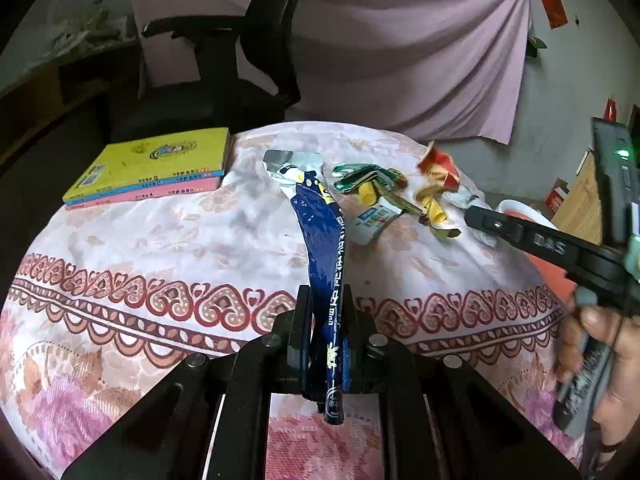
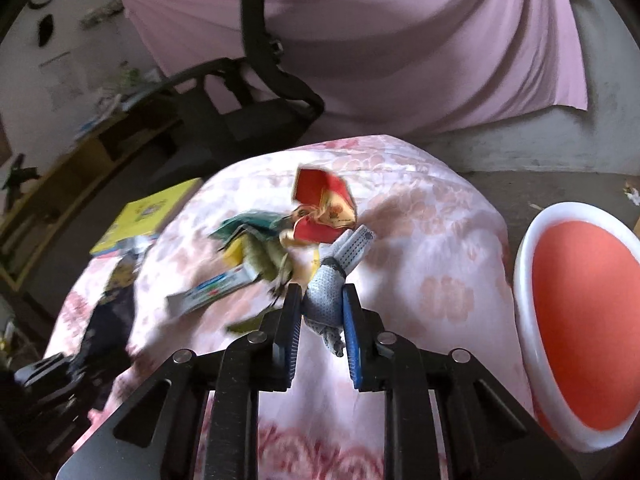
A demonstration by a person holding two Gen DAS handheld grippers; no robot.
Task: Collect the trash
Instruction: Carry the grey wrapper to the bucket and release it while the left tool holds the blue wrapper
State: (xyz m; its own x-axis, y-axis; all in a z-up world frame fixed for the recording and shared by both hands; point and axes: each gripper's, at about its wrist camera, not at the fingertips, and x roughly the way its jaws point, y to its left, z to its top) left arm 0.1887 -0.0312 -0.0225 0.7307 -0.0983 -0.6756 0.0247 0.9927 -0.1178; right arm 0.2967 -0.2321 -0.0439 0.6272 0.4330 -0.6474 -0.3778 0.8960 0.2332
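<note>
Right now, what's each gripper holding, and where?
Left gripper: blue wrapper, clamped near its lower end. Right gripper: crumpled silver blister pack, pinched near its near end.

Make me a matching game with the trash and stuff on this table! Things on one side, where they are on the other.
Things:
1. blue wrapper
2. silver wrapper
3. yellow book
4. red wrapper

Places:
A. on top of the book stack at the table's far left
B. pinched in the right gripper
C. lying in the trash pile on the tablecloth
D. pinched in the left gripper

Pairs: 1-D, 2-B, 3-A, 4-C
</note>
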